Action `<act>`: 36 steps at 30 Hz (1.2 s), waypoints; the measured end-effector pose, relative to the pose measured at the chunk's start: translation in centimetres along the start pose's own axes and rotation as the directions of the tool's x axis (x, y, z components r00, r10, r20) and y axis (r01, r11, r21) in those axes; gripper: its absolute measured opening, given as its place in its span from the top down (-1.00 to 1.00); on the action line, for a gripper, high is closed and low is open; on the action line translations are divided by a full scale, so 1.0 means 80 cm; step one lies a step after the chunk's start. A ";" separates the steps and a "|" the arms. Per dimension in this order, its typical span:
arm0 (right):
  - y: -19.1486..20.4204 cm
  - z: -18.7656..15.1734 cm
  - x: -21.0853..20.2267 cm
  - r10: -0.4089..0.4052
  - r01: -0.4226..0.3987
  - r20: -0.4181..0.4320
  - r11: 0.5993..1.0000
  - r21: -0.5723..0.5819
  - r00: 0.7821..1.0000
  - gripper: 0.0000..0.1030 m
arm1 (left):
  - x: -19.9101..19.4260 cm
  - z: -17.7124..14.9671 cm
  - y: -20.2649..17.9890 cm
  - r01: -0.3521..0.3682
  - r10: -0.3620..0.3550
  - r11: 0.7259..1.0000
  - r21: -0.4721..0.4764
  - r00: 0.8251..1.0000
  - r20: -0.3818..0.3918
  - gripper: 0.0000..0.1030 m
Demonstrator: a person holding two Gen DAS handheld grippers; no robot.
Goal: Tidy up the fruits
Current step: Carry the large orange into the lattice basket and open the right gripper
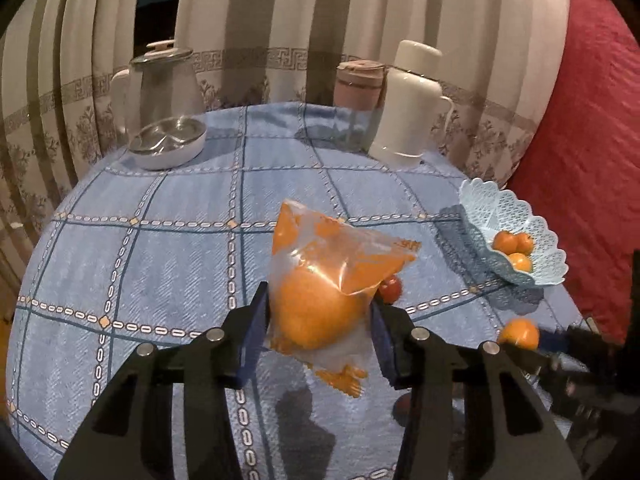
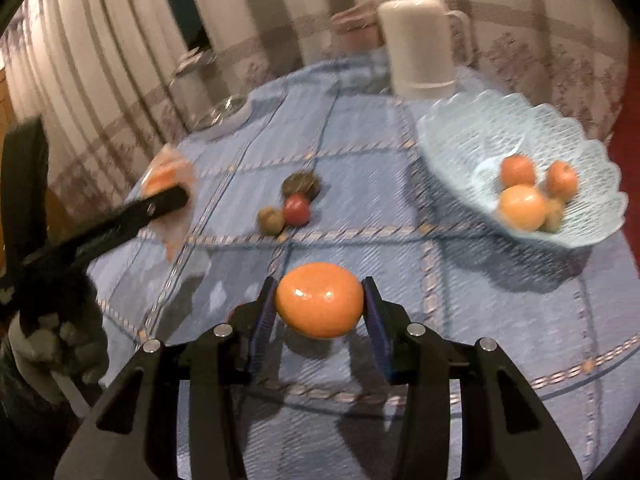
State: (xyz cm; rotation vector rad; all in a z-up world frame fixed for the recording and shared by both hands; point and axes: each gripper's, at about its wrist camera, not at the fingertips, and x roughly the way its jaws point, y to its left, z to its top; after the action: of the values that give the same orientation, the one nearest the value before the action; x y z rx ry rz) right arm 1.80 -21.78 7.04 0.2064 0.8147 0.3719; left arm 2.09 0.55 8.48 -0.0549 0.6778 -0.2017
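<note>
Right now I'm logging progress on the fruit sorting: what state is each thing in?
Left hand-held gripper: shut on plastic bag.
Plastic bag: lifted off the table, orange fruit inside.
Right hand-held gripper: shut on orange.
Orange: held above the tablecloth.
Blue basket: upright, holding several fruits.
Loose fruits: lying on the tablecloth, not yet in the basket.
White thermos: upright, lid on.
Glass jug: upright, lidded.

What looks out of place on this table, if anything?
Three small fruits lie loose on the tablecloth, outside the blue basket. The left gripper holds an orange inside a plastic bag.
</note>
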 end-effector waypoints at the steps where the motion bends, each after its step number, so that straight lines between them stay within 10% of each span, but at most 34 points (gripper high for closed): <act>1: -0.007 0.004 -0.005 -0.010 0.010 0.015 1.000 0.011 1.000 0.15 | -0.001 0.001 -0.004 0.005 -0.005 1.000 0.004 1.000 0.003 0.09; 17: -0.134 0.051 -0.041 -0.240 0.220 0.122 0.962 0.162 0.963 0.15 | -0.002 0.010 -0.033 0.021 -0.021 0.999 0.046 1.000 0.007 0.09; 36: -0.164 0.054 -0.042 -0.361 0.331 0.137 0.922 0.202 0.922 -0.03 | 0.019 0.036 -0.107 0.061 -0.064 0.988 0.144 0.998 0.011 0.08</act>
State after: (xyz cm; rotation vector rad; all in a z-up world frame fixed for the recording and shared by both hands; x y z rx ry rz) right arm 6.11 -35.32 7.98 0.2486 0.6960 -0.0547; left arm 3.59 -8.19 10.77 0.0605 0.6446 -0.3096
